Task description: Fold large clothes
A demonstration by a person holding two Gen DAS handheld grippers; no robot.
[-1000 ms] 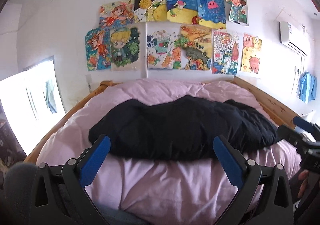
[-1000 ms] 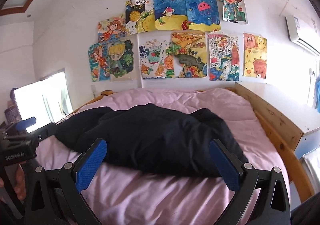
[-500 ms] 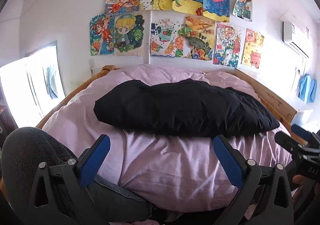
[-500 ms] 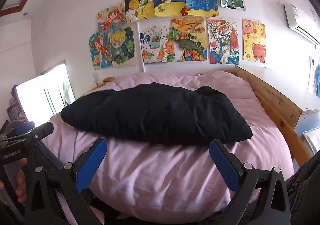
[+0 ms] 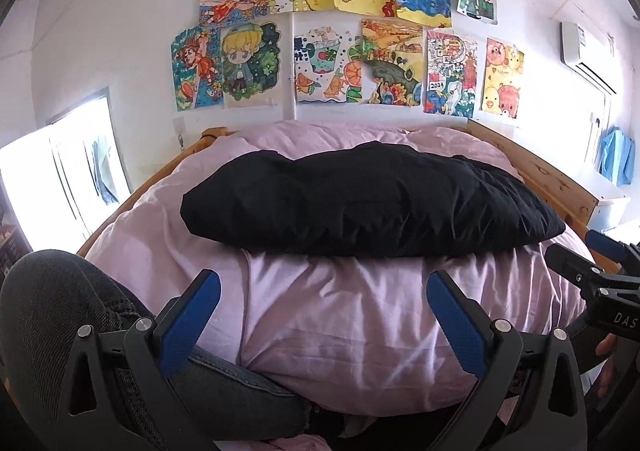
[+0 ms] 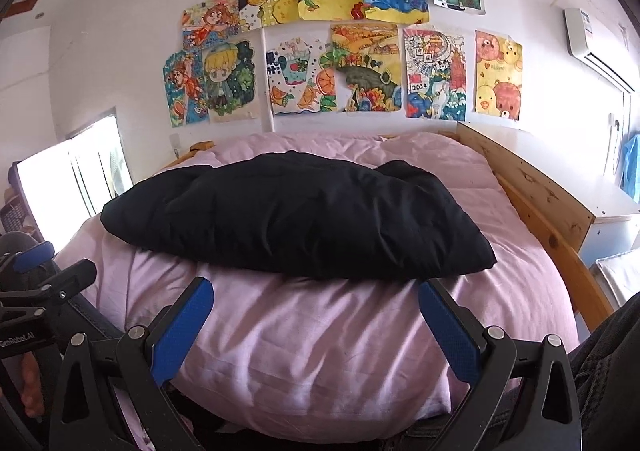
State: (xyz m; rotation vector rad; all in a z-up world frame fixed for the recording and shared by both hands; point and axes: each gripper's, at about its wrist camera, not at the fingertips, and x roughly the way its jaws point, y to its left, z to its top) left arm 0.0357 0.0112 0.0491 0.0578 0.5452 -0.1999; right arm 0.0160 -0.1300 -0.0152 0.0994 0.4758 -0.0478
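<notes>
Landmark: the black garment (image 5: 372, 199) lies as a long, puffy bundle across the pink duvet (image 5: 352, 315); every place below is given from it.
Knee: my denim-clad knee (image 5: 60, 291) sits off the garment's left end and on the near side, pressed against the duvet's edge.
Left gripper: my left gripper (image 5: 323, 315) hangs on the near side of the garment, well apart from it, jaws spread wide with nothing between the blue pads.
Garment state: it looks already gathered lengthwise, both ends tapering, with its near edge resting on the duvet's bulge; I judge the folding partly done at most.
Right gripper: my right gripper (image 6: 316, 317) hovers just short of the garment's near edge toward its right end, likewise gaping and empty.
Bed frame: the wooden rail (image 6: 536, 191) runs beyond the garment's right end.
Risk, grip: the padded cloth is thick, so a pinch may take only the top layer and the fold would slide open.
Risk, duvet: a low reach could catch the pink cover with the garment and drag both.
Risk, asymmetry: lifting one end first could twist the bundle.
</notes>
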